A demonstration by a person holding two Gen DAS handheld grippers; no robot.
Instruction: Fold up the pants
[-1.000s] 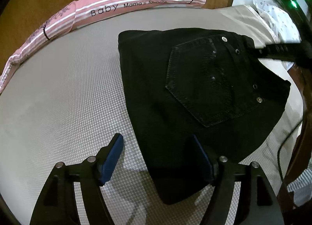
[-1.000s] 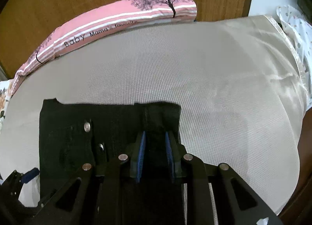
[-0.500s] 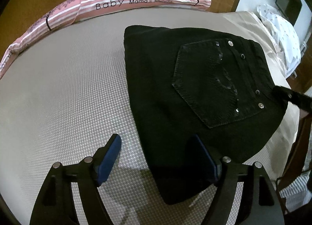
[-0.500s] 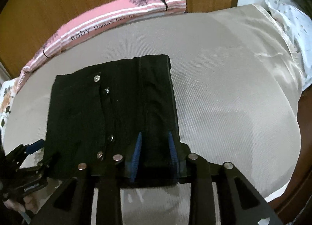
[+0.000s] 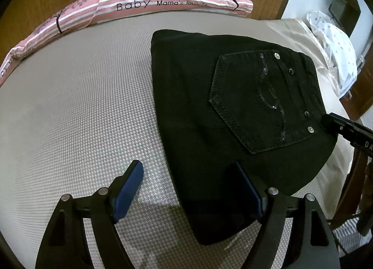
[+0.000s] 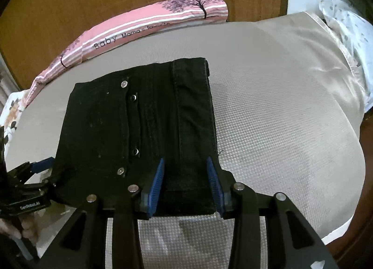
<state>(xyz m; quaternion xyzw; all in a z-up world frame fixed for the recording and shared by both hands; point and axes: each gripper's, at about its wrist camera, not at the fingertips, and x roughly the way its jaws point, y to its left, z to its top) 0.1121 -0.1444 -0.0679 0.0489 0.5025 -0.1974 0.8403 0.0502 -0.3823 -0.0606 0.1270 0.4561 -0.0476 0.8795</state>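
Pants [image 5: 209, 115], folded into a compact black block, lie on the bed [image 5: 77, 105] in the left wrist view; the left gripper [image 5: 191, 189] has just been opening and stands wide over their near corner, clamping nothing.

Right wrist view: the right gripper [image 6: 185, 182] has pulled back; its narrow fingers [image 6: 157, 180] have just been opening, releasing the waistband. Folding looks finished.

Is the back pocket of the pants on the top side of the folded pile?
Yes, the stitched back pocket lies face up on the folded black pants.
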